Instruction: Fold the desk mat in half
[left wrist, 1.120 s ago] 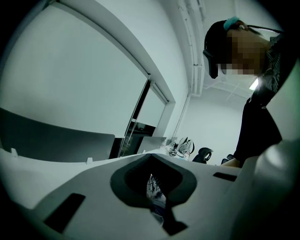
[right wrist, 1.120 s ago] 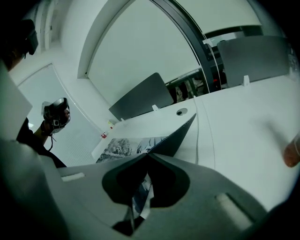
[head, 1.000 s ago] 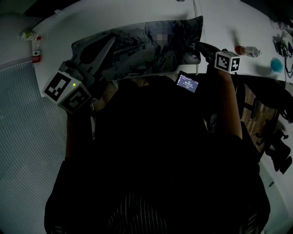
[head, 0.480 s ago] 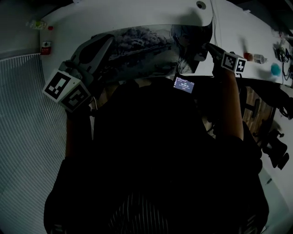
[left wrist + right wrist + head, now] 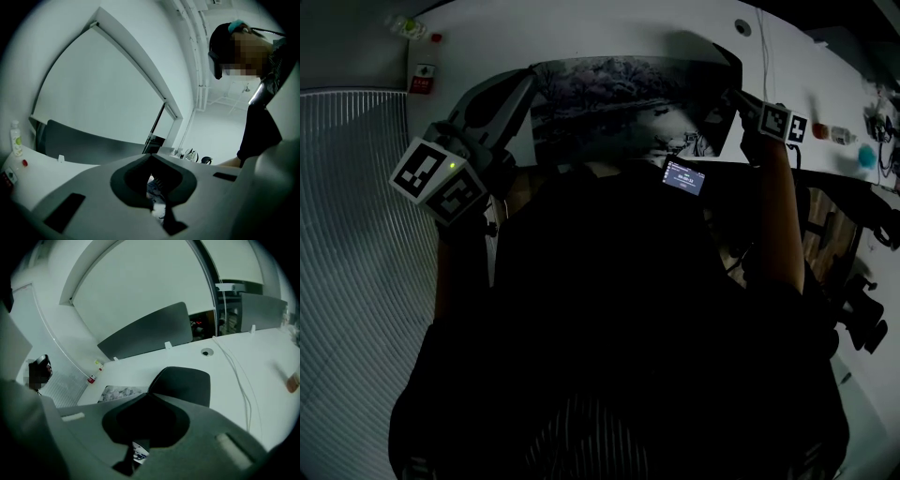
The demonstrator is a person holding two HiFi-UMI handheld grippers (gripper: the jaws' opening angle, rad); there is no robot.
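Observation:
The desk mat (image 5: 628, 103), printed with dark grey artwork, hangs stretched between my two grippers above the white table (image 5: 609, 28). My left gripper (image 5: 525, 84) is shut on the mat's left edge. A strip of the print (image 5: 157, 192) shows between its jaws. My right gripper (image 5: 733, 92) is shut on the mat's right corner. In the right gripper view the mat's black underside (image 5: 185, 380) curls up past the jaws, and the printed side (image 5: 117, 392) lies beyond it to the left.
A small lit screen (image 5: 685, 176) sits at the person's chest. A red-labelled bottle (image 5: 424, 75) stands at the table's left end. A cable (image 5: 764, 47) and a grommet hole (image 5: 742, 27) are at the back right, with small items (image 5: 862, 155) further right. Ribbed flooring (image 5: 356, 234) is on the left.
Both grippers have carried the mat's held edge up and further over the table, still shut on it. More of the print now faces the head camera, and the right corner curls over.

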